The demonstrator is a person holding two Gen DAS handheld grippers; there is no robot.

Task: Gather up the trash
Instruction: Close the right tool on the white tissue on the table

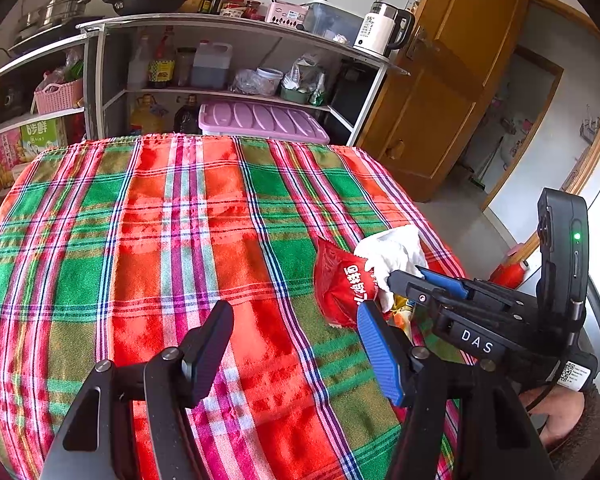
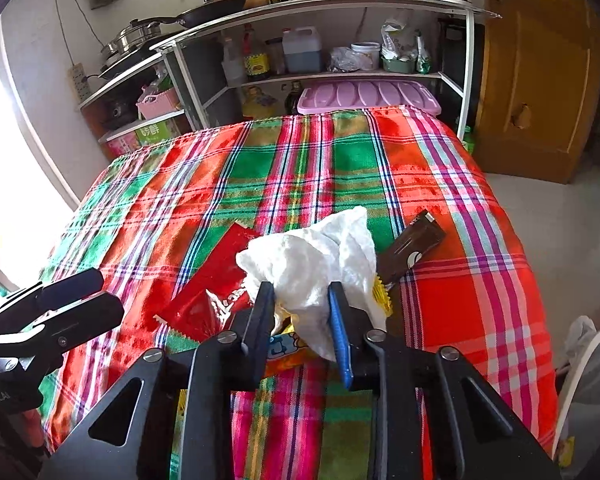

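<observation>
A crumpled white tissue (image 2: 320, 256) lies on a small heap of wrappers near the right front of the plaid-covered table (image 2: 480, 300). My right gripper (image 2: 300, 289) is shut on the tissue, one pad pressing on each side. Under and beside the tissue are a red snack wrapper (image 2: 212, 280), a brown wrapper (image 2: 416, 244), a yellow wrapper (image 2: 382, 294) and an orange packet (image 2: 288, 350). In the left wrist view the tissue (image 1: 396, 246) and red wrapper (image 1: 340, 284) sit to the right of my left gripper (image 1: 296, 310), which stands open over bare cloth. The right gripper (image 1: 406, 276) reaches in from the right.
Behind the table stands a metal shelf (image 1: 236, 26) with bottles, pans and a kettle, and a pink lidded box (image 1: 260, 120) below it. A wooden door (image 1: 440, 100) is at the back right. A pale bag-like shape (image 2: 592, 360) is beside the table's right edge.
</observation>
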